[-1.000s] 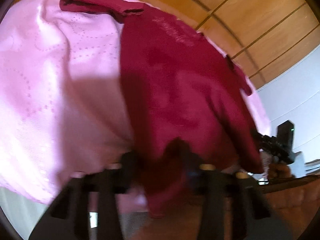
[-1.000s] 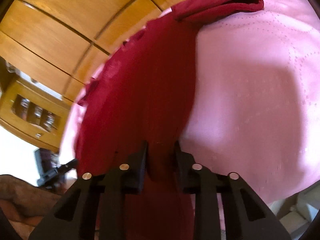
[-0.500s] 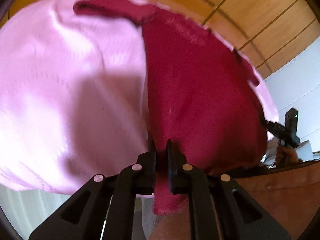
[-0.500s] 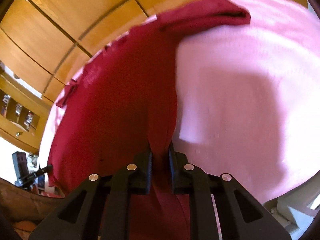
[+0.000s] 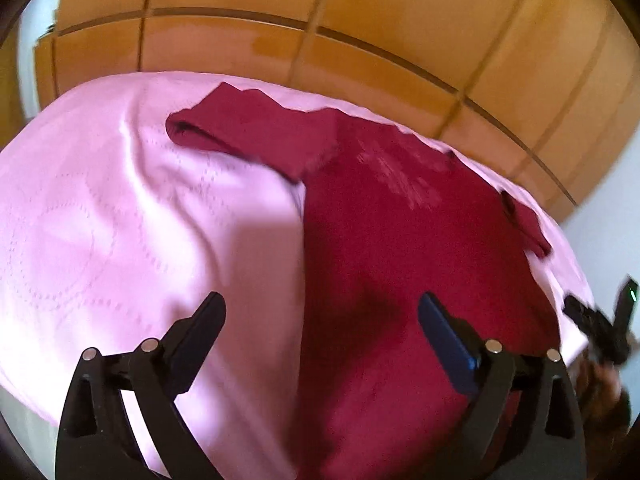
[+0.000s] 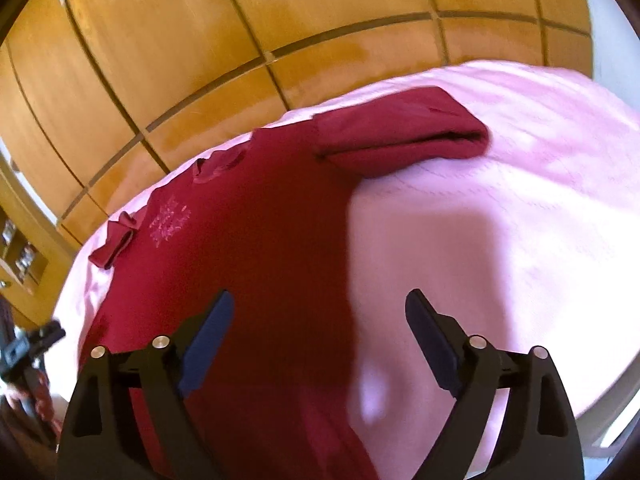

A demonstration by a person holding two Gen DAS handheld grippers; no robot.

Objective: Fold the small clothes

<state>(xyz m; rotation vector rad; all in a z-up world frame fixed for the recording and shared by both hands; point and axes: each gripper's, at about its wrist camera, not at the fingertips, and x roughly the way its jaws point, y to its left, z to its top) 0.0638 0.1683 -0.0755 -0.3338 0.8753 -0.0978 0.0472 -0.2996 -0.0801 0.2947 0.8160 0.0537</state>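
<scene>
A dark red T-shirt [image 5: 400, 248] lies flat, chest print up, on a pink cloth-covered table [image 5: 100, 220]. One sleeve [image 5: 248, 132] stretches out over the pink cloth. My left gripper [image 5: 320, 312] is open and empty above the shirt's near left edge. In the right wrist view the same shirt [image 6: 256, 248] lies with a sleeve [image 6: 408, 136] pointing right. My right gripper [image 6: 320, 312] is open and empty above the shirt's near right edge. The other gripper [image 5: 596, 320] shows at the left wrist view's right edge.
A wooden panelled wall [image 5: 360, 32] stands behind the table. A wooden shelf unit [image 6: 20, 248] is at the far left of the right wrist view. The table's near edge drops off just under both grippers.
Both grippers were shut on the shirt's hem and have opened and let it go. The shirt now lies flat and both grippers have lifted back from it.
</scene>
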